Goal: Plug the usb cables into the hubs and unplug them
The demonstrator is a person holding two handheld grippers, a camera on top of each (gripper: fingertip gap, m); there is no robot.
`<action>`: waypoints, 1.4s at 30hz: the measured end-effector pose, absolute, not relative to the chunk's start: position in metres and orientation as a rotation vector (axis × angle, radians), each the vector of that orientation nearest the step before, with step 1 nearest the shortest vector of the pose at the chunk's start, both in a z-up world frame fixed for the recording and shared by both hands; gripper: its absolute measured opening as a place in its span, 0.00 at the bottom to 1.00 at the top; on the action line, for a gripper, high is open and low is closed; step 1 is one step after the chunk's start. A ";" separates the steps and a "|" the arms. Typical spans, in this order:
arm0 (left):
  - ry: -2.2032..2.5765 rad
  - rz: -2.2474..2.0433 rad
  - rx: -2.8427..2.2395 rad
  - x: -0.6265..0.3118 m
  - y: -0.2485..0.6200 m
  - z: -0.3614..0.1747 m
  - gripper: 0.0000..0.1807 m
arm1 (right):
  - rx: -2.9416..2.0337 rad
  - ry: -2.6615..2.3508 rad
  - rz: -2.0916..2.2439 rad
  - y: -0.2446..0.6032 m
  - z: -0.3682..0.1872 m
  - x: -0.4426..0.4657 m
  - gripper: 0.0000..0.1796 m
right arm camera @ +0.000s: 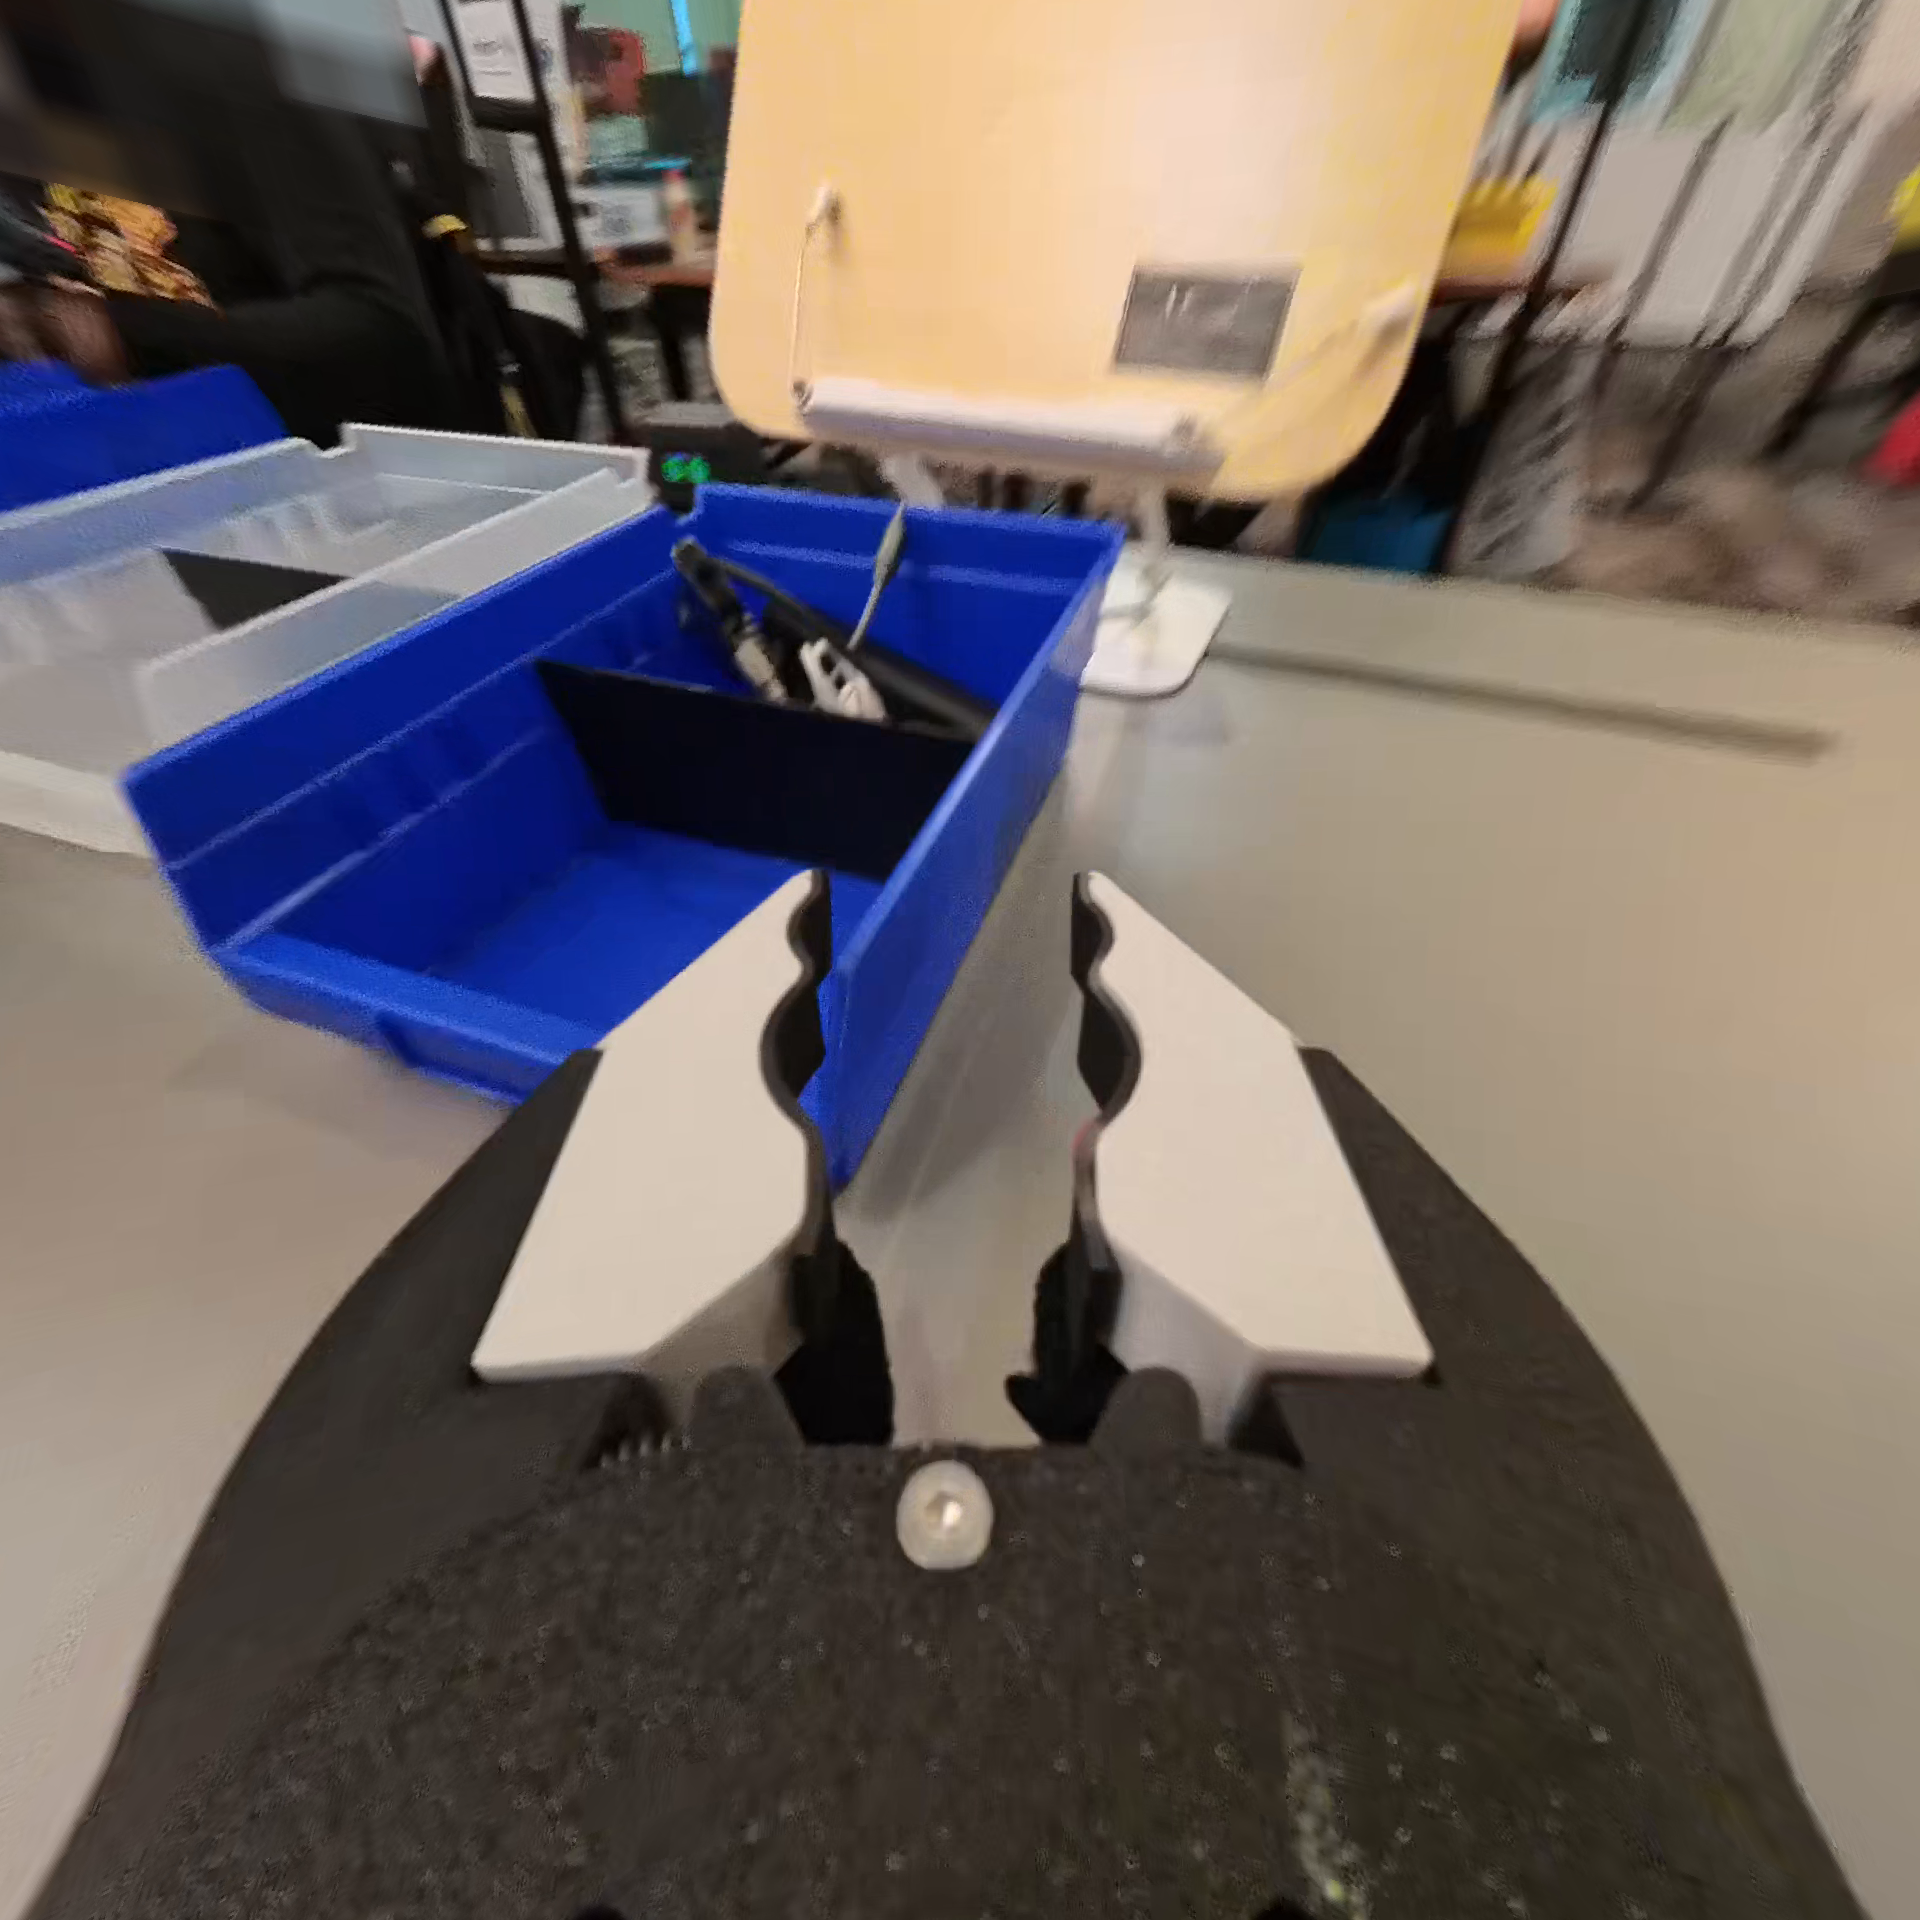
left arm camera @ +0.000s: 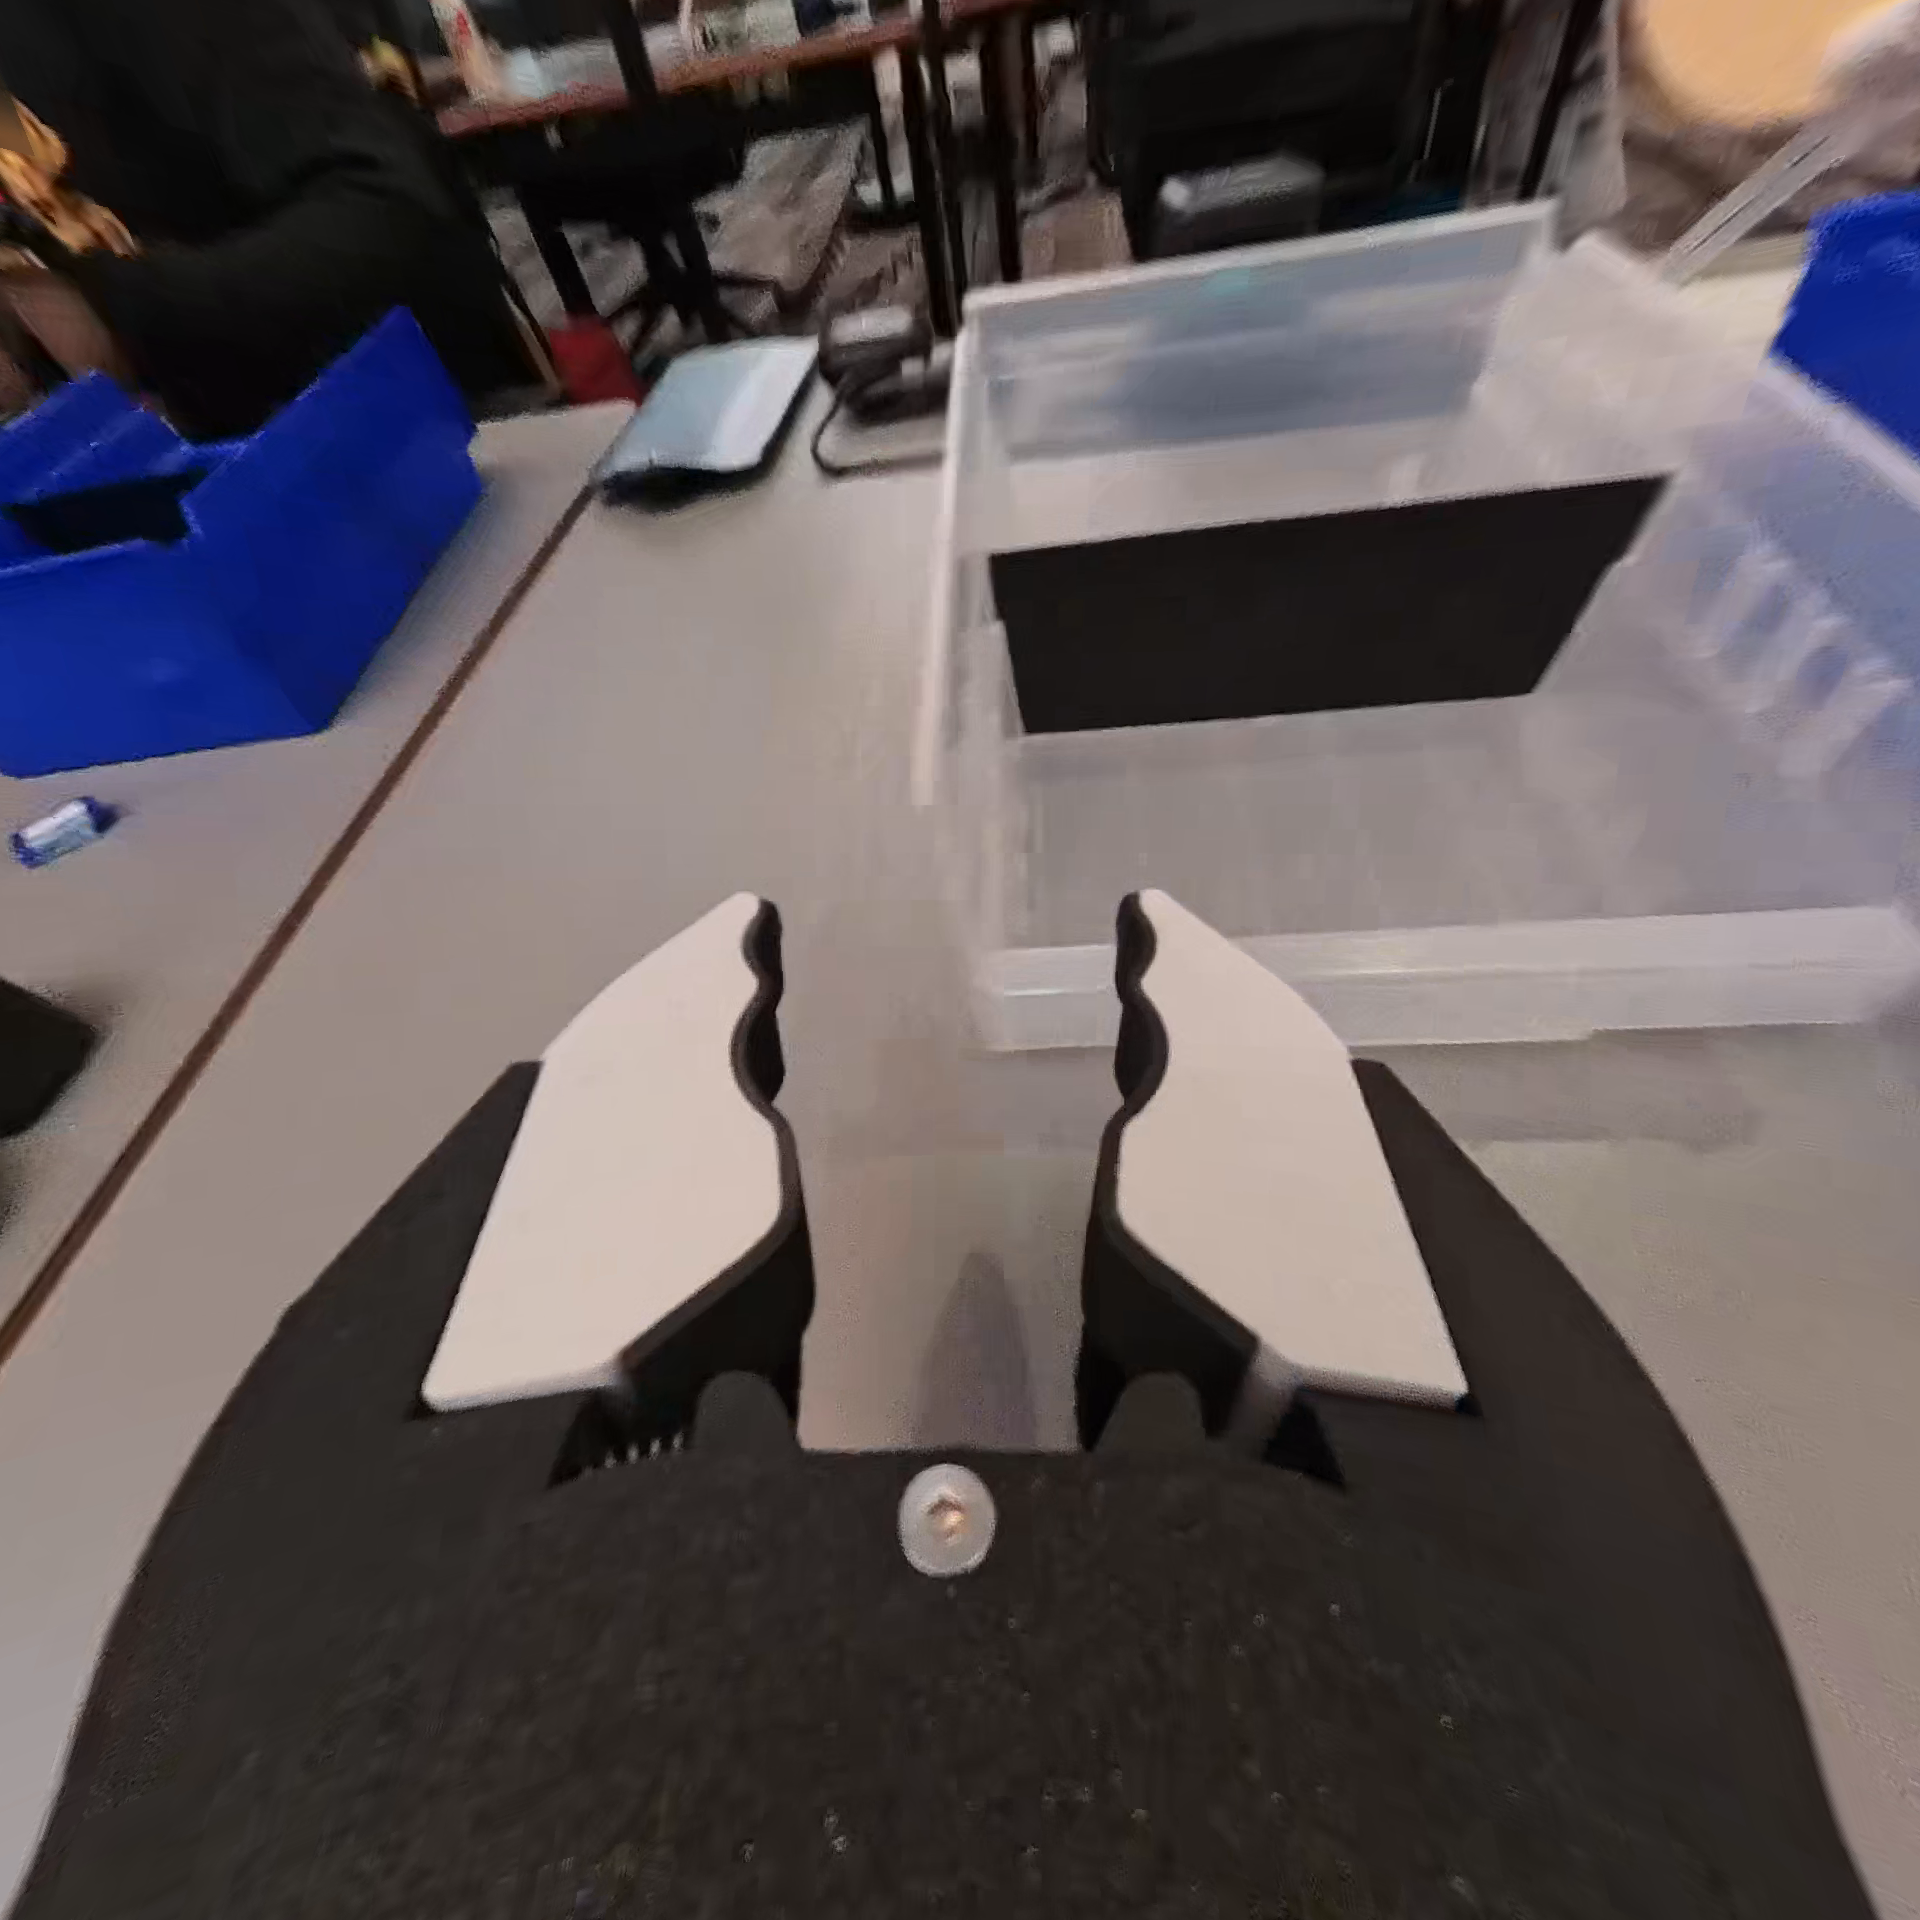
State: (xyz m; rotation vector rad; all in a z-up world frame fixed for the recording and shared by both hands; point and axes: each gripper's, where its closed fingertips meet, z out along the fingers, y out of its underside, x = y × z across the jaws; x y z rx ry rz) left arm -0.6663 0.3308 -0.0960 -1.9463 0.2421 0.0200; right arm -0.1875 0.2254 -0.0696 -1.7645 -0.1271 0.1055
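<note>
Left hand-held gripper open, nothing between the fingers, over bare desk. Ahead and right of it: one clear plastic bin with one black divider across it; no cables or hubs visible in this view. One blue bin far left.

Right hand-held gripper also open and empty, its left fingertip overlapping the near right wall of a blue bin; contact unclear. USB cables lie in that bin's far compartment, behind one black divider, well ahead of the gripper. Tangled and blurred, count unclear; the long dark piece runs diagonally, far-left to near-right. Near compartment looks empty. Clear bin just left of the blue one.
</note>
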 end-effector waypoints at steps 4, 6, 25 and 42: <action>0.292 -0.134 -1.995 -0.660 0.370 -0.112 0.35 | -1.633 -0.245 -0.044 0.209 -0.032 -0.232 0.26; 0.288 -0.107 -2.027 -0.662 0.386 -0.122 0.20 | -1.625 -0.303 0.028 0.198 -0.030 -0.273 0.25; 0.227 -0.082 -2.020 -0.657 0.222 -0.123 0.04 | -1.928 -0.307 0.130 0.244 -0.134 -0.467 0.02; 0.431 -0.267 -1.495 -0.383 0.262 0.085 0.04 | -1.455 -0.060 -0.171 0.224 0.099 -0.199 0.02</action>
